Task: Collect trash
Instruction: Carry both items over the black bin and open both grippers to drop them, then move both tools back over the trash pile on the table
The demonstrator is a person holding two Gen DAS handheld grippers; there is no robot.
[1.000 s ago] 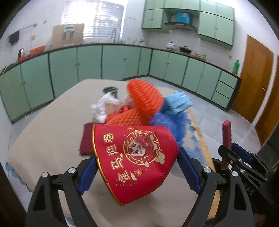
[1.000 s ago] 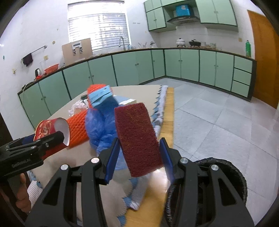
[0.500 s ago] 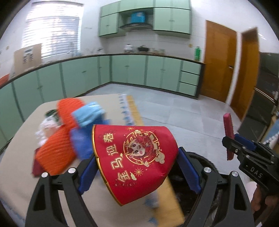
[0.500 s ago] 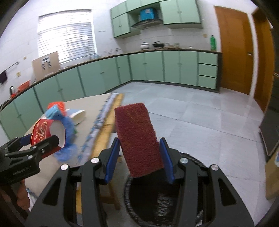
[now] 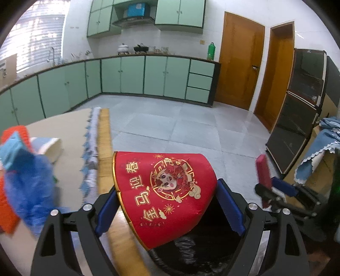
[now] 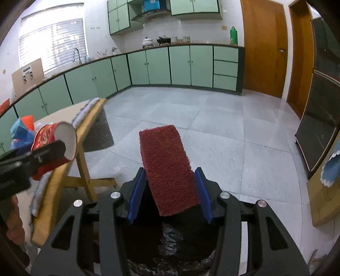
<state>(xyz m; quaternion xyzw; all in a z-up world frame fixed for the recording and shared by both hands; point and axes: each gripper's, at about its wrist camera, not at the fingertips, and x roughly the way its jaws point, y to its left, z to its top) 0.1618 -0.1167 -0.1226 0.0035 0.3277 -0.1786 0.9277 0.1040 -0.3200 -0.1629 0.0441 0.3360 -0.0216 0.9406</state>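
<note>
1. Hanging over the black-lined bin (image 6: 170,250), the maroon scouring pad (image 6: 170,167) is being let go — the right gripper (image 6: 170,191) is opening.
2. The red paper cup (image 5: 163,191) is clamped sideways by the left gripper (image 5: 167,203), past the table's edge (image 5: 104,148) — seemingly for dropping too.

I am operating in a home kitchen: green base cabinets (image 6: 180,63) line the far wall, wall cupboards (image 6: 191,7) above, pots (image 6: 147,42) and a sink tap (image 6: 75,54) on the worktop (image 6: 191,44), tiled floor (image 6: 212,127).
</note>
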